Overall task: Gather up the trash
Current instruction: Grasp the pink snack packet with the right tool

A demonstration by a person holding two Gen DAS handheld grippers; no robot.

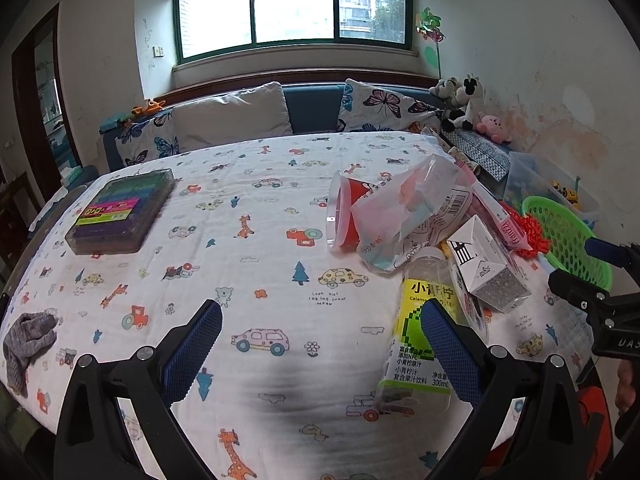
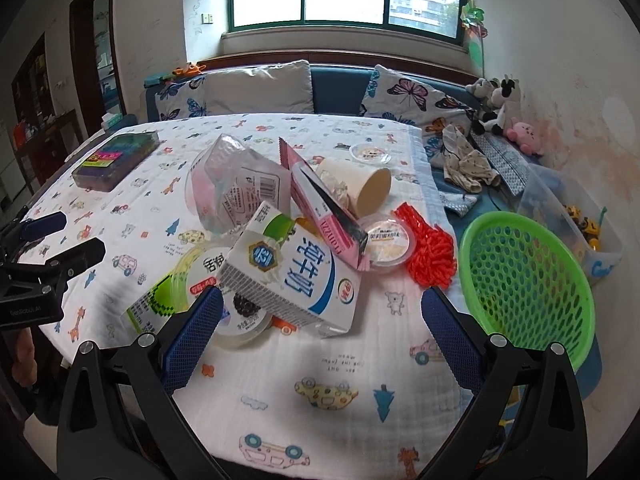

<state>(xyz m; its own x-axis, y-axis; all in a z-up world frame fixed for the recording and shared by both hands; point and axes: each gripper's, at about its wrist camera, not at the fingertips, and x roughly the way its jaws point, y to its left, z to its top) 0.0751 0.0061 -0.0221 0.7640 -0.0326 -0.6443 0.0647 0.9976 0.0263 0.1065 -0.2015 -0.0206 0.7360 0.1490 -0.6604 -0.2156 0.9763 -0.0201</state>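
Progress: nothing is seen collected. The green basket [image 2: 524, 288], judged the receptacle, stands empty at the table's right edge; the whole pile of trash lies on the patterned tablecloth [image 1: 256, 216] just left of it. All items remain to be moved.

Trash, largest to smallest:
- Milk carton [image 2: 292, 276], tilted, resting on top of other items at the near side of the pile.
- Clear plastic bag [image 2: 236, 188] with a barcode, crumpled, at the pile's far left.
- Juice bottle [image 1: 420, 328], green-yellow label, lying on its side, partly under the carton.
- Pink box [image 2: 324, 208], flattened, leaning across the middle.
- Paper cup [image 2: 360, 188], on its side, mouth towards the basket.
- Red-lined plastic cup [image 1: 340, 212], on its side, behind the bag.
- Red mesh scrap [image 2: 432, 248], between pile and basket.
- Round lidded tub [image 2: 388, 240], touching the pink box; a second small tub [image 2: 370, 153] is set apart farther back.

Tools: left gripper [image 1: 320, 344] is spread wide and holds nothing, low over bare cloth beside the bottle. Right gripper [image 2: 320, 332] is likewise spread and empty, facing the carton.

Surroundings: a colourful case [image 1: 120, 210] and a grey cloth [image 1: 28, 336] lie well apart at the left; not judged trash. The stacking of the pile is judged the main hindrance: lifting the carton may shift the bottle beneath.
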